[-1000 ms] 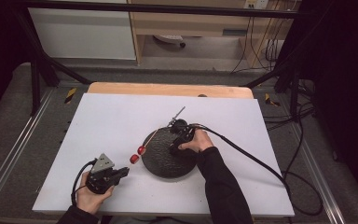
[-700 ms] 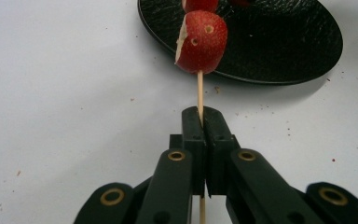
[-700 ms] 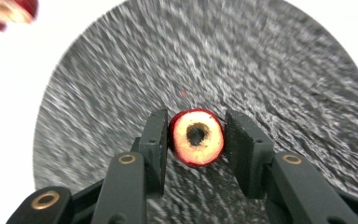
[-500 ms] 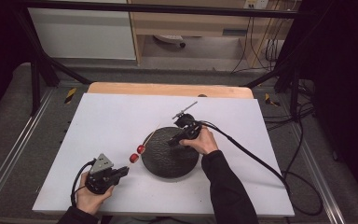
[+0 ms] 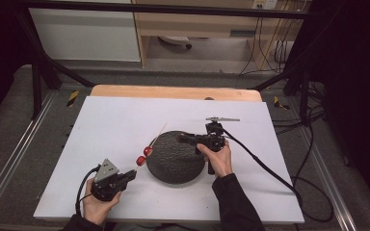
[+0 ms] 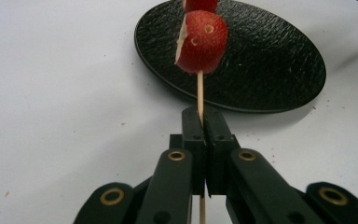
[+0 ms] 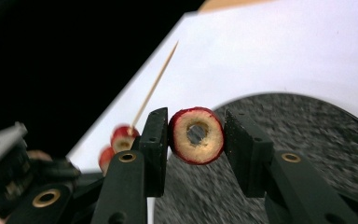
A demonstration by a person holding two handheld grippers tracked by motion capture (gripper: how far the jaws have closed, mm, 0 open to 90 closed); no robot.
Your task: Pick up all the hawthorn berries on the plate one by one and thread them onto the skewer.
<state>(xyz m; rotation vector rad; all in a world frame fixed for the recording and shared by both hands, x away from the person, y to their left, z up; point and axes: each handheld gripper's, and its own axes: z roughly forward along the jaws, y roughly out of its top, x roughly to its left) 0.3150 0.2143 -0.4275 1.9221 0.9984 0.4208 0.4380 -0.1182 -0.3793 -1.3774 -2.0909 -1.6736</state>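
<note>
On white table [image 5: 101,125]: black textured plate [image 5: 176,159], round, near the front edge, between the two hands.

Left of plate, near front edge: left gripper [image 5: 127,176], held in left hand [image 5: 96,204]; jaws pressed fully together on the lower end of a thin wooden skewer [image 6: 199,95], pinching it fast. Skewer slanting up and away over the plate's left rim, pointed tip free.

Over plate's upper right part: right gripper [image 5: 185,138], held in right hand [image 5: 218,159]; jaws part-way apart, a red fruit ring [image 7: 196,135] between the pads, hollow centre facing the camera, touching the left pad, barely meeting the right.

On skewer, beyond the pinched end: two red fruit pieces [image 5: 144,155], one right behind the other, beside the plate's left rim.
</note>
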